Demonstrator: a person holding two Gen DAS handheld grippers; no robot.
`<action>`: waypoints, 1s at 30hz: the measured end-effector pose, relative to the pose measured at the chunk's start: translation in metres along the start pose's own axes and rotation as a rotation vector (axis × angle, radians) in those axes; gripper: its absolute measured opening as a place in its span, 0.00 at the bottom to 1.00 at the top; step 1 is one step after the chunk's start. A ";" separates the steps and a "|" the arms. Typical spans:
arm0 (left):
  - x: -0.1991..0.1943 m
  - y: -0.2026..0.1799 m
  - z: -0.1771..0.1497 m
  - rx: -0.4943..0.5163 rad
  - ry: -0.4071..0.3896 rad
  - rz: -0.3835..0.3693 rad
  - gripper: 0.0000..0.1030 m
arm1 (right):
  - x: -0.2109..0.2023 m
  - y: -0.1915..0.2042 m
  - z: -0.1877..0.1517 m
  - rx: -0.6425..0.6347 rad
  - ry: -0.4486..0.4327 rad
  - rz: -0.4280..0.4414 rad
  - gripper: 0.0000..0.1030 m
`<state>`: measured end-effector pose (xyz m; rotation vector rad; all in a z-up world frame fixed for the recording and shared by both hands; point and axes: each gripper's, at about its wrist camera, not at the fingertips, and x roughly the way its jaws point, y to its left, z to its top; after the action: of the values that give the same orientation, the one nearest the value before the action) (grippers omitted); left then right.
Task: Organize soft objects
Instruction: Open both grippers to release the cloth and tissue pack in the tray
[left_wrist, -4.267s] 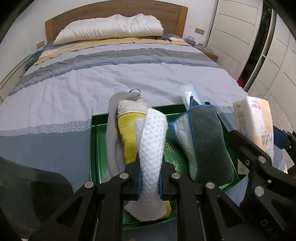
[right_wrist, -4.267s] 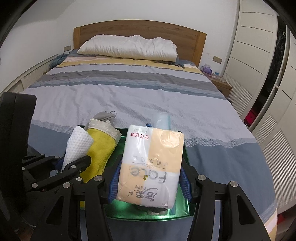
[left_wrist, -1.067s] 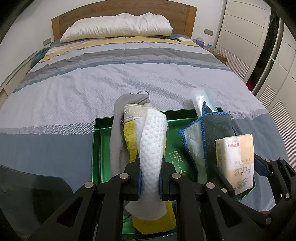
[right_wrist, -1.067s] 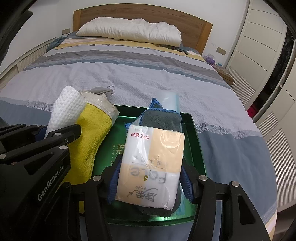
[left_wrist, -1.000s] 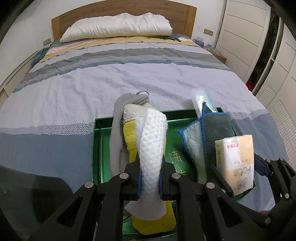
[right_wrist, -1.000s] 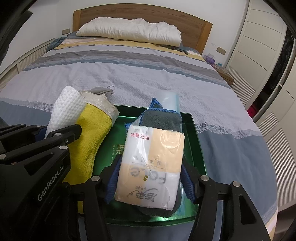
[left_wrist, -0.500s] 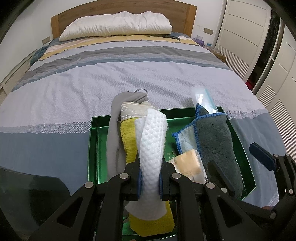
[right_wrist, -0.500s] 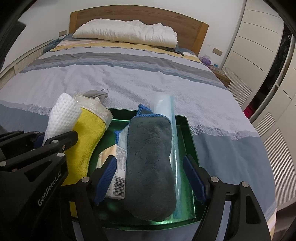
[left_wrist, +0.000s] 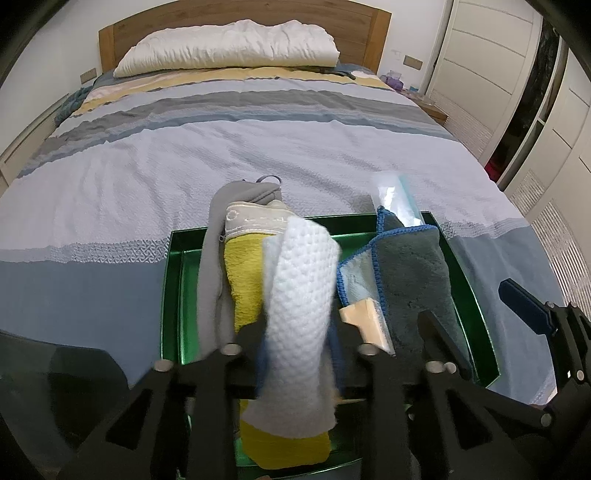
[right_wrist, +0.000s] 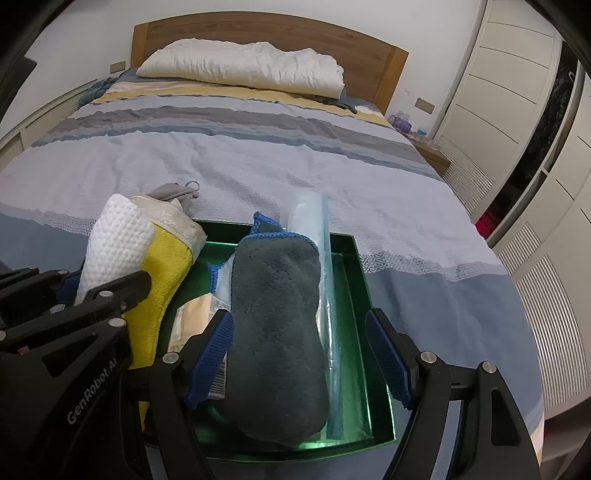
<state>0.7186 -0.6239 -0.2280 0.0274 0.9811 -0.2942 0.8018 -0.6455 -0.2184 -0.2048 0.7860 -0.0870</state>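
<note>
Bedroom setting: a bed (left_wrist: 258, 155) with a striped cover fills both views, a wooden headboard (right_wrist: 269, 35) and a white pillow (left_wrist: 225, 48) at its far end, white wardrobe doors (right_wrist: 517, 85) along the right side.

On the near end of the bed sits a green tray (left_wrist: 171, 295). Contents, largest first:

- A dark grey cloth (right_wrist: 275, 332) with blue edging lies lengthwise in the right half of the tray.
- A yellow towel (left_wrist: 242, 284) with a pale band at its far end lies in the left half, a grey cloth (left_wrist: 210, 295) just beside it on the left, both overhanging the far rim.
- A white waffle cloth (left_wrist: 299, 314) lies on top of the yellow towel.
- A clear blue sleeve (right_wrist: 325, 295) runs along the right wall of the tray, touching the dark cloth.
- A tissue pack (right_wrist: 195, 317) lies on the tray floor between the yellow towel and the dark cloth, partly covered by the latter.

Left gripper (left_wrist: 299, 343): jaws are opening, blurred by motion, with the white waffle cloth between them; whether the pads still press on it cannot be told.

Right gripper (right_wrist: 299, 350): jaws stand wide apart, straddling the dark cloth. The left pad is close against the tissue pack and cloth edge; the right pad is clear of everything. Nothing is held.
</note>
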 end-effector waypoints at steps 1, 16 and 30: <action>0.000 0.000 0.000 -0.003 -0.001 -0.002 0.39 | 0.000 -0.001 0.000 0.000 -0.001 -0.001 0.72; -0.007 -0.002 0.001 -0.022 -0.016 0.004 0.60 | -0.002 -0.010 0.002 0.002 -0.003 -0.028 0.72; -0.023 0.003 0.000 -0.047 -0.044 0.023 0.75 | -0.007 -0.016 0.002 0.018 -0.012 -0.044 0.72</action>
<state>0.7072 -0.6155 -0.2098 -0.0107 0.9429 -0.2500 0.7981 -0.6601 -0.2092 -0.2053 0.7686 -0.1347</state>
